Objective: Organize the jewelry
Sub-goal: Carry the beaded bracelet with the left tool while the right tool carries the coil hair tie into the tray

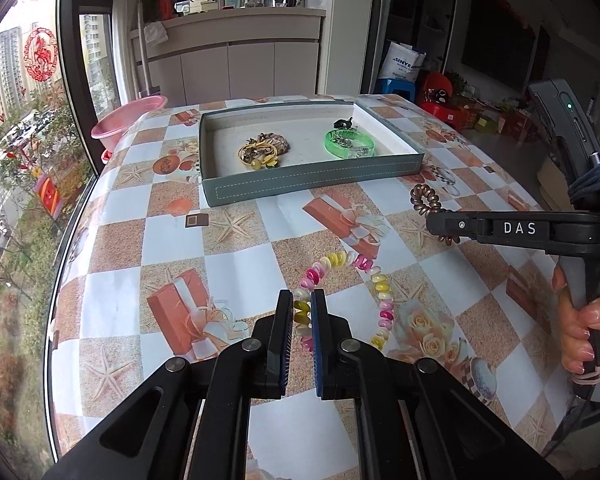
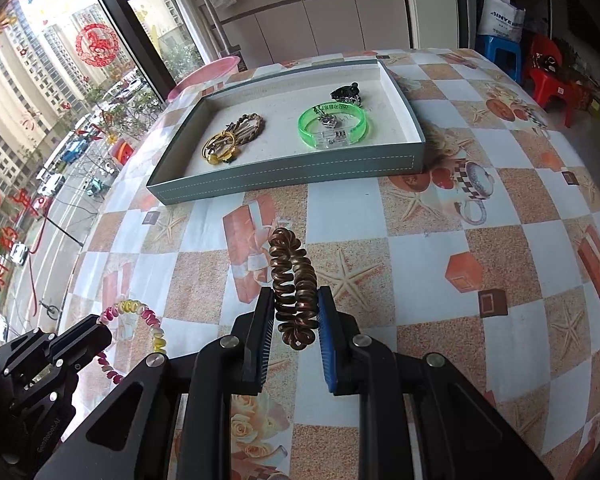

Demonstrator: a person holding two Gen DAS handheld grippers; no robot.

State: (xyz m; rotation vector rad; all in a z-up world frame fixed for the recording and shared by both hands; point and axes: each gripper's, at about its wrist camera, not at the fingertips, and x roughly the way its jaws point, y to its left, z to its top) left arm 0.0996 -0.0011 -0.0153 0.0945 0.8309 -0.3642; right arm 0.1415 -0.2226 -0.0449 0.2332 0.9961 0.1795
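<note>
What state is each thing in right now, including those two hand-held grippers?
Left hand-held gripper: shut on the pink and yellow bead bracelet.
Pink and yellow bead bracelet: clamped on one side, the rest draped on the table.
Right hand-held gripper: shut on the bronze spiral hair tie.
Bronze spiral hair tie: held, standing upright.
Grey tray: open, holding jewelry.
Green bangle: lying in the tray.

My right gripper [image 1: 440, 226] covers part of the bronze coil hair tie [image 1: 427, 200] in the left wrist view. The small charms inside the green bangle [image 2: 332, 124] are too tiny to identify. My hand [image 1: 580, 324] is cut off at the frame's edge.
</note>
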